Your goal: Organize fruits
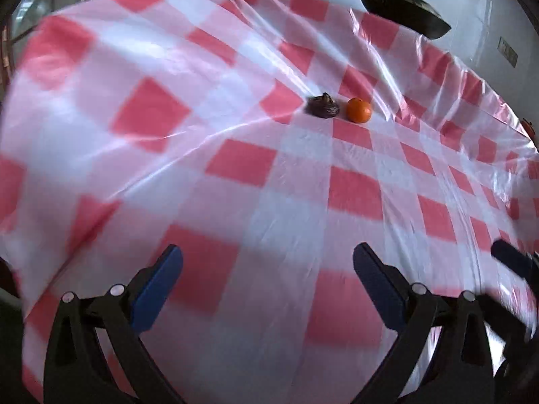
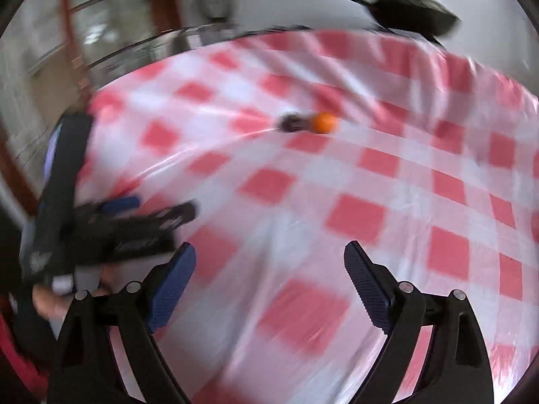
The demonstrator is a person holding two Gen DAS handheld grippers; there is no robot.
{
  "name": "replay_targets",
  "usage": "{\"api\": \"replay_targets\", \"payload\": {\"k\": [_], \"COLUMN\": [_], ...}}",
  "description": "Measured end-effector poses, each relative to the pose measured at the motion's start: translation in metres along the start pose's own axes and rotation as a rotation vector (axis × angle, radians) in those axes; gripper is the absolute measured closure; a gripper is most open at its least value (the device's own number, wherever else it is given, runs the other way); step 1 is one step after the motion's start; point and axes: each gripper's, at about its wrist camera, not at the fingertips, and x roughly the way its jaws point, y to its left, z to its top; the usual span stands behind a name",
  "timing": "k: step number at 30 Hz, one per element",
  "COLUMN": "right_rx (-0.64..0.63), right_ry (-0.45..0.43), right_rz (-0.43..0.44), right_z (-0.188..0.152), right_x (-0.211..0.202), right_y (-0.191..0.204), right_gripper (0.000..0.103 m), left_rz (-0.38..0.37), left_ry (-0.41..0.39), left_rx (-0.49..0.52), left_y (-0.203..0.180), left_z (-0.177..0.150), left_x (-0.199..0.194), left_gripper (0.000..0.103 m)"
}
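Both the left gripper [image 1: 267, 262] and right gripper [image 2: 269, 259] gape wide, nothing between their jaws. An orange [image 1: 359, 110] sits beside a dark fruit [image 1: 321, 106] on the checked cloth [image 1: 235, 168], well ahead of both

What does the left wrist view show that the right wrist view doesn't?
Left wrist only: sharp detail of the dark fruit, and a finger of the right gripper at the right edge. Right wrist only: the left gripper from outside, at the left edge. Both: orange, dark fruit, checked tablecloth, each view's own open jaws.
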Motion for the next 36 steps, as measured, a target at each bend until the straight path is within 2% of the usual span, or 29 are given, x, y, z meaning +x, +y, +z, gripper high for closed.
{"api": "replay_targets", "payload": {"k": [3, 6, 10, 15, 22, 23, 25, 30, 32, 36], "right_rx": [0.048, 0.031, 0.044, 0.025, 0.002, 0.005, 0.013, 0.133, 0.202, 0.298], "right_ry": [0.007, 0.021, 0.048, 0.115, 0.120, 0.118, 0.127, 0.054, 0.010, -0.066], "right_rz": [-0.034, -0.093, -0.112, -0.150, -0.215, -0.218, -0.229, -0.158, -0.159, -0.176], "right_z": [0.021, 0.046, 0.077, 0.112, 0.148, 0.149, 0.147, 0.106, 0.080, 0.056], "right_x": [0.028, 0.063, 0.107, 0.165, 0.207, 0.208, 0.204, 0.150, 0.121, 0.084], "right_y": [-0.025, -0.038, -0.046, -0.043, -0.033, -0.033, -0.033, -0.056, -0.075, -0.108], "right_gripper": [0.016, 0.016, 0.017, 0.031, 0.043, 0.052, 0.062, 0.062, 0.062, 0.062], "left_rz": [-0.040, -0.106, -0.130, -0.146, -0.154, -0.154, -0.155, -0.153, -0.153, -0.161], "left_ry": [-0.003, -0.004, -0.060, -0.071, -0.079, -0.080, -0.081, -0.079, -0.074, -0.049], "left_rx": [-0.047, -0.100, -0.085, -0.106, -0.130, -0.132, -0.138, -0.135, -0.132, -0.103], "left_y": [0.002, 0.015, 0.013, 0.016, 0.020, 0.021, 0.021, 0.021, 0.019, 0.014], "left_z": [0.009, 0.005, 0.001, 0.001, 0.002, 0.002, 0.001, 0.001, 0.002, 0.003], "left_x": [0.009, 0.007, -0.004, -0.008, -0.008, -0.009, -0.008, -0.009, -0.009, -0.007], "left_gripper": [0.002, 0.002, 0.002, 0.002, 0.002, 0.002, 0.002, 0.002, 0.002, 0.002]}}
